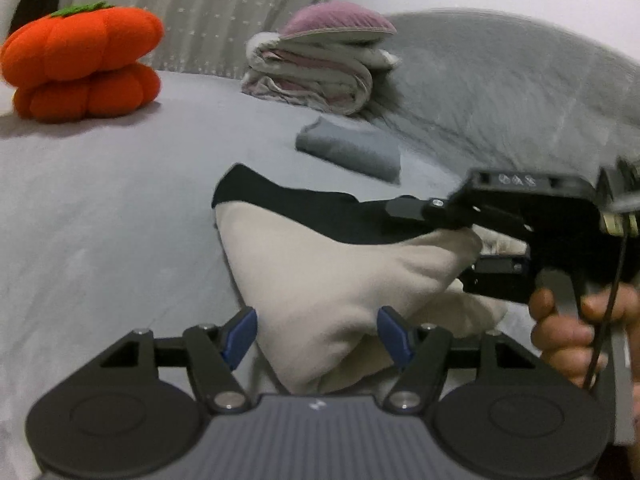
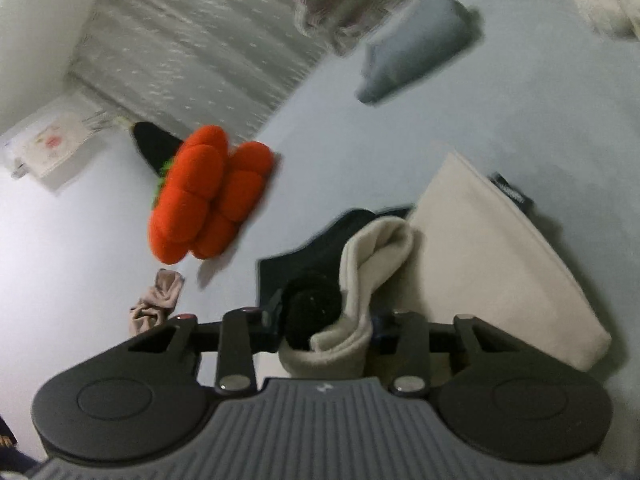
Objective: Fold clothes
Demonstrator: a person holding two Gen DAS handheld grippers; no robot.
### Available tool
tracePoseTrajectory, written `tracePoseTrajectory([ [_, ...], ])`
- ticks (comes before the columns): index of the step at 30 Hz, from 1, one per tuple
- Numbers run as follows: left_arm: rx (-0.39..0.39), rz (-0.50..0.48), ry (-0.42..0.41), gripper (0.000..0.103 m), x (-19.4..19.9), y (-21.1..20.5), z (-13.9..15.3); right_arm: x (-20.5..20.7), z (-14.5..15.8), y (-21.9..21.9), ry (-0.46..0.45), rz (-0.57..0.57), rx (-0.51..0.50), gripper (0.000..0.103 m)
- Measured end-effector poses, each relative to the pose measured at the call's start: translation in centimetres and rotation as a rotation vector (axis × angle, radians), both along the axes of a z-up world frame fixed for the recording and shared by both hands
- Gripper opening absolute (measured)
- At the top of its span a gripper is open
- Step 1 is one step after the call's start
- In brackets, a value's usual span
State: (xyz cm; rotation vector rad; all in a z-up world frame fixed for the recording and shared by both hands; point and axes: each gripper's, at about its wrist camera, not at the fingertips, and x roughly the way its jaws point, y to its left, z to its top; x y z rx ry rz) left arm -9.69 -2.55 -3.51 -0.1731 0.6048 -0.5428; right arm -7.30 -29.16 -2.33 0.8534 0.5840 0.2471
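1. Two grippers work over a grey bed sheet; nearest in the left wrist view, the left gripper has its blue-padded fingers spread apart, one on each side of the lowest fold of a cream garment, not pinching it
2. The cream garment, trimmed with a black band, hangs lifted above the sheet, stretched toward the right side of that view
3. There the right gripper, held by a bare hand, is clamped on the bunched end of the garment; the right wrist view shows cream and black cloth wadded between its closed fingers
4. Beyond the garment lies a small folded grey cloth on the sheet
5. Behind it stands a stack of folded white-and-pink laundry topped by a purple piece
6. Far left sits an orange pumpkin plush, with a pale curtain behind
7. In the right wrist view, a crumpled beige sock lies near the plush
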Motion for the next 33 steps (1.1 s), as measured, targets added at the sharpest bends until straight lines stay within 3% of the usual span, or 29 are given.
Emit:
tracePoseTrajectory([
  [5, -0.041, 0.031, -0.055, 0.067, -0.2, 0.5, 1.3, -1.3, 1.5, -0.1, -0.126, 0.010, -0.020, 0.037],
  [11, -0.085, 0.030, -0.083, 0.063, 0.9, -0.5, 2.7, -2.1, 2.2, -1.4, -0.173, -0.017, -0.027, 0.036],
  [18, -0.097, -0.018, -0.062, 0.041, 2.4, -3.2, 2.0, -3.2, 1.2, -4.6, -0.149, -0.057, 0.003, 0.036],
  [24, -0.117, -0.047, -0.039, 0.040, 2.2, -4.4, 0.6, -4.5, 0.1, -6.1, -0.098, -0.070, -0.019, 0.036],
  [28, -0.062, -0.061, -0.058, 0.040, 1.4, -5.3, -1.1, -5.0, -1.3, -6.2, -0.037, -0.081, -0.097, 0.039],
  [33, -0.007, -0.076, -0.118, 0.040, 0.5, -5.6, -0.9, -6.1, -1.2, -5.9, -0.056, -0.062, -0.152, 0.046],
])
